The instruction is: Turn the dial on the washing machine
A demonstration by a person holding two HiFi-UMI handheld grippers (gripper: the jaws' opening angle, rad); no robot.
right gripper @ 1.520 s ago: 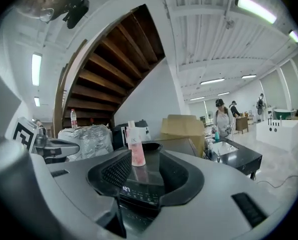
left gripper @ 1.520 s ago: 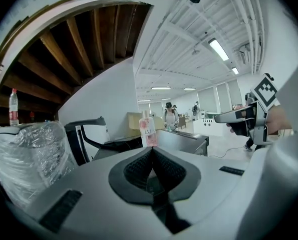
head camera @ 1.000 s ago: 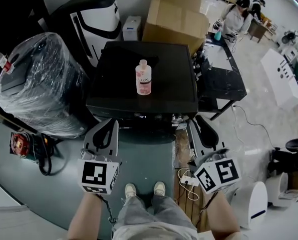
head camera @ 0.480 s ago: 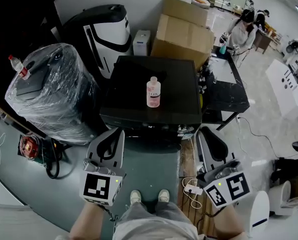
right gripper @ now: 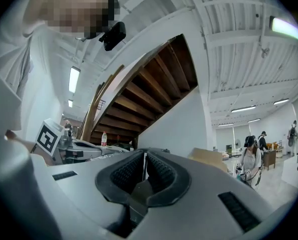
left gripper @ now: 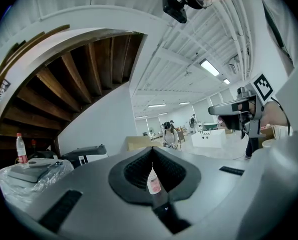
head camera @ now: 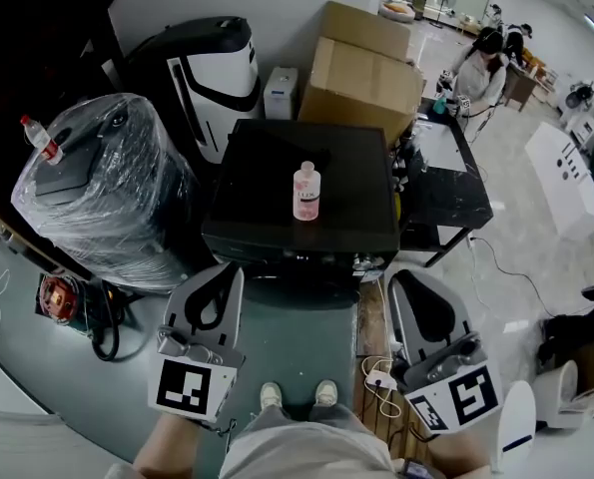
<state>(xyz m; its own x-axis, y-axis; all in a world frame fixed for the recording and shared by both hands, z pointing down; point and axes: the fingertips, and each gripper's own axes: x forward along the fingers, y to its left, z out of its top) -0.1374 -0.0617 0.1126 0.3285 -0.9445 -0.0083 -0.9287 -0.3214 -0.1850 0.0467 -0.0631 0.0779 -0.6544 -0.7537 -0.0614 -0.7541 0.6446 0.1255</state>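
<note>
Comparing w/ a sec ago, what's diff in the head view? (S1)

Both grippers sit lower & look bigger in frame. Pink bottle (head camera: 306,191) hasn't moved on the black lid of the washing machine (head camera: 267,168). Right gripper (head camera: 396,274) jaws are closing: only a thin slit left, nothing btwn them. (S2)

And the left gripper? (S1)

Left gripper (head camera: 234,268) has its jaw tips together, holding nothing. Its own view shows the bottle far off thru the hollow below the tips. (S2)

Where's the machine vs the grippers? (S1)

Straight ahead of the person, w/ the bottle upright near the lid's centre. Both grippers hang just in front of its front edge, apart from it. Left one is toward the front-left corner, right one by the front-right corner. The person's shoes (head camera: 295,395) are btwn & below them. (S2)

Dial? (S1)

Can't pick it out. Front panel (head camera: 297,257) is seen steeply from above, just a dark strip under the lid edge. Small bits (head camera: 361,260) at its right end are too tiny to ID. Both gripper views aim over the lid, so the panel's cut off there. Forearms are cut off at the frame bottom. (S2)
</note>
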